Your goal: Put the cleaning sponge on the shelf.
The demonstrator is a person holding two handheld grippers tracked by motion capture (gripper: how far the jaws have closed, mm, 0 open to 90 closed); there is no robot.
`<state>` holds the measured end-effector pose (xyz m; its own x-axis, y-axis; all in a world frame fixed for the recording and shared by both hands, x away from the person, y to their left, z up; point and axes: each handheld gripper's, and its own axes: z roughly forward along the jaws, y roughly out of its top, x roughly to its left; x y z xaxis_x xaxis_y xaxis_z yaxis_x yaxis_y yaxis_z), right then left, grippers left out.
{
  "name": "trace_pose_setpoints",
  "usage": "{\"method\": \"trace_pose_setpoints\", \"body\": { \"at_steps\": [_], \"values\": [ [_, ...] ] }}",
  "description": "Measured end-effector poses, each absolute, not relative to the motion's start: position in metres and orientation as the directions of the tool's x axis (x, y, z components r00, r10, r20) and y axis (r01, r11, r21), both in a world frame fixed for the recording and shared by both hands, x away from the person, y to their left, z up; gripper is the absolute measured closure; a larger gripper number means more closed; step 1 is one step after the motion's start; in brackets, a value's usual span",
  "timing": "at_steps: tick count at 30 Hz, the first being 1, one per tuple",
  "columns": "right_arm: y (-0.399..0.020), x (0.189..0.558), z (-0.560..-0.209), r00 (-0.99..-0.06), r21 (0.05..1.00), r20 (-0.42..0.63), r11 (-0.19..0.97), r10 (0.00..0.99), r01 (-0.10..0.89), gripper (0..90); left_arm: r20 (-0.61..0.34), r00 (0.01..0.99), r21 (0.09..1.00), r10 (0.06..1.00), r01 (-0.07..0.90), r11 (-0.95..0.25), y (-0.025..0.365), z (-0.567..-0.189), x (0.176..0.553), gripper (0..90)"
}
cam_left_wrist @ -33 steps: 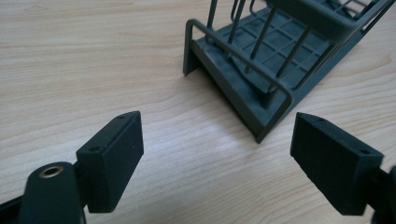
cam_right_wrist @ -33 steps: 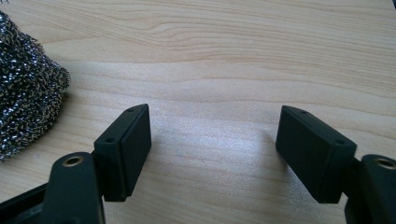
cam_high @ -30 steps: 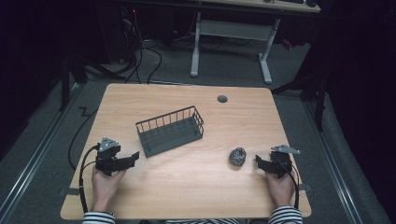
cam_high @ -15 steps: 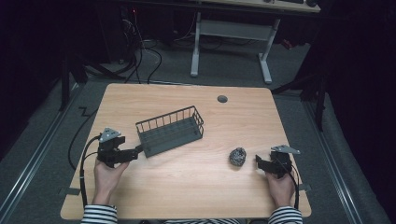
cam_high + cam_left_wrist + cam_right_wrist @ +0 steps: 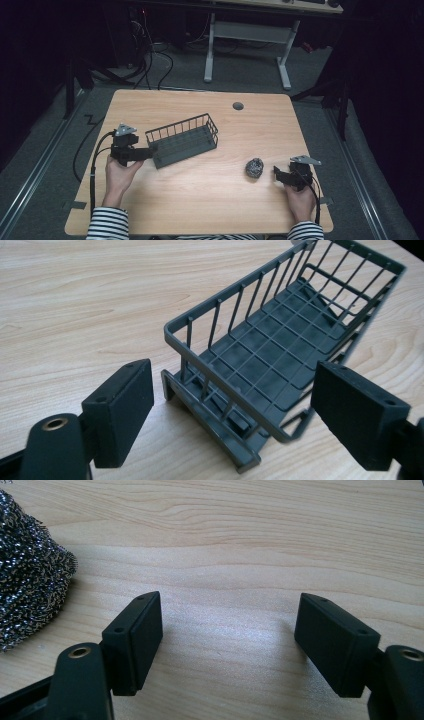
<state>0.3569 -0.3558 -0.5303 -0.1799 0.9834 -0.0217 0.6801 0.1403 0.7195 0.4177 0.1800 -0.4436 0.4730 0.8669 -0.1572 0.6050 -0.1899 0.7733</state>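
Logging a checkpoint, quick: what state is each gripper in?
Left gripper: open, end of dark grey wire basket between jaws, not gripped.
Right gripper: open, empty.

counter (image 5: 200, 200): light wood, with a round grommet (image 5: 238, 106) near its far edge
basket (image 5: 182, 140): dark wire, lying at an angle left of centre
scourer (image 5: 254, 168): steel-wool ball, right of centre, well apart from the basket
left claw (image 5: 150, 151): held in the left hand (image 5: 119, 172), tips at the basket's near-left end; jaws have just been closing a little; whether they touch the wire cannot be told
right claw (image 5: 276, 173): held in the right hand (image 5: 298, 196), just right of the scourer, not touching it
sleeves (image 5: 107, 222): striped, at the near edge
floor (image 5: 170, 60): cables and desk legs behind the counter
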Motion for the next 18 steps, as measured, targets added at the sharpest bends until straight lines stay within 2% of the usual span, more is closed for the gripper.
{"method": "trace_pose_setpoints", "body": {
  "at_steps": [9,18],
  "values": [
    [-0.356,0.357,-0.530,-0.180,0.720,-0.022,0.140,0.983,0.680,27.4,-0.152,0.467,0.760,0.871,0.619,-0.199,0.176,-0.452,0.427,22.4],
    [-0.356,0.357,-0.530,-0.180,0.720,-0.022,0.140,0.983,0.680,27.4,-0.134,0.476,0.749,0.869,0.623,-0.225,0.170,-0.458,0.429,32.2]
  ]
}}
